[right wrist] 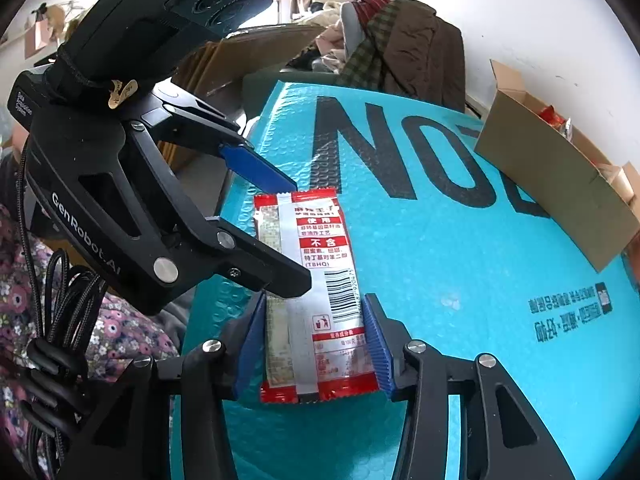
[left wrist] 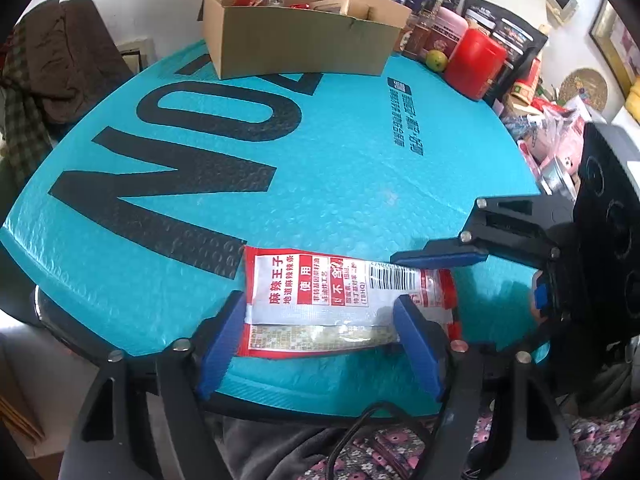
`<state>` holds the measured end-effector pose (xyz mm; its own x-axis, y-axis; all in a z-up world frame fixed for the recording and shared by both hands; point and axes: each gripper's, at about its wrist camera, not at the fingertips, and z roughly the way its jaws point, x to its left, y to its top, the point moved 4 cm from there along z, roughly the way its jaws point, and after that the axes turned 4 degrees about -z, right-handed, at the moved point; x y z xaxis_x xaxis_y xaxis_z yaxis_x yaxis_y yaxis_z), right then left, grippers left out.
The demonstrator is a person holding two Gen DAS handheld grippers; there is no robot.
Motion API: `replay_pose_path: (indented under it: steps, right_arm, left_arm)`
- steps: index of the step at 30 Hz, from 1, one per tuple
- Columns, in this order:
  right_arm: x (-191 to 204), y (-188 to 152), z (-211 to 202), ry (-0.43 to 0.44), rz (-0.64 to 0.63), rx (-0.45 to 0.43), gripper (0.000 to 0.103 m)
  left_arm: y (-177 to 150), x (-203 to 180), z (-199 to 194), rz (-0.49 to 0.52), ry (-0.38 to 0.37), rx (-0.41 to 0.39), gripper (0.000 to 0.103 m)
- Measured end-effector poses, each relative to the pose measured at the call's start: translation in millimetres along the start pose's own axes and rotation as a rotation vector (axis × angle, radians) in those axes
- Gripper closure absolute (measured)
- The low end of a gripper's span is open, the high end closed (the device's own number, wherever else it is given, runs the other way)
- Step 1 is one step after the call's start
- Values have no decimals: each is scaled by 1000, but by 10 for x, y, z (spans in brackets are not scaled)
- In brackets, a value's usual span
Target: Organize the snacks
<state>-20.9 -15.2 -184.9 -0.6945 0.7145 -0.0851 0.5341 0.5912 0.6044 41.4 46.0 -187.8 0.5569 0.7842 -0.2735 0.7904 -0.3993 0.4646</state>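
The red-and-white snack packet (left wrist: 344,304) lies flat, printed back up, on the teal bubble mailer (left wrist: 320,152) near the edge closest to the person, and it has not yet left the surface. Both tools bracket it: the right gripper (right wrist: 316,344) has its blue pads at the packet's two long sides, at about 9 and 3 o'clock of the pack's lower end in the right wrist view, jaws drawn in to the pack's width and seemingly touching its edges, though a firm pinch cannot be confirmed. The left gripper (left wrist: 320,340) straddles the packet's other half, jaws about half open, the pad at 3 o'clock overlapping the foil and the pad at 9 o'clock just beside the pack's short end; whether it grips is not clear. Further out, at 12 o'clock in the left wrist view, a cardboard box (left wrist: 296,36) stands on the far side of the mailer and already holds some red wrappers, so part of the sorting looks done. No other loose snack shows on the mailer, so this pack seems to be what is left: it needs lifting and carrying to the box. Jars and a red canister (left wrist: 474,64) crowd the 1 o'clock side
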Motion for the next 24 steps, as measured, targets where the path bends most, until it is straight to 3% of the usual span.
replay_pose_path:
  steps: [3, 10, 24]
  right_arm:
    - [-5, 14, -7, -5, 2, -9, 58]
    - [-74, 23, -35, -24, 17, -14, 59]
    - [-391, 240, -280, -113, -7, -57, 60]
  left_arm:
    - [6, -25, 6, -19, -60, 16, 54]
    - [84, -67, 14, -17, -53, 12, 59]
    - [501, -279, -138, 66, -32, -95, 61]
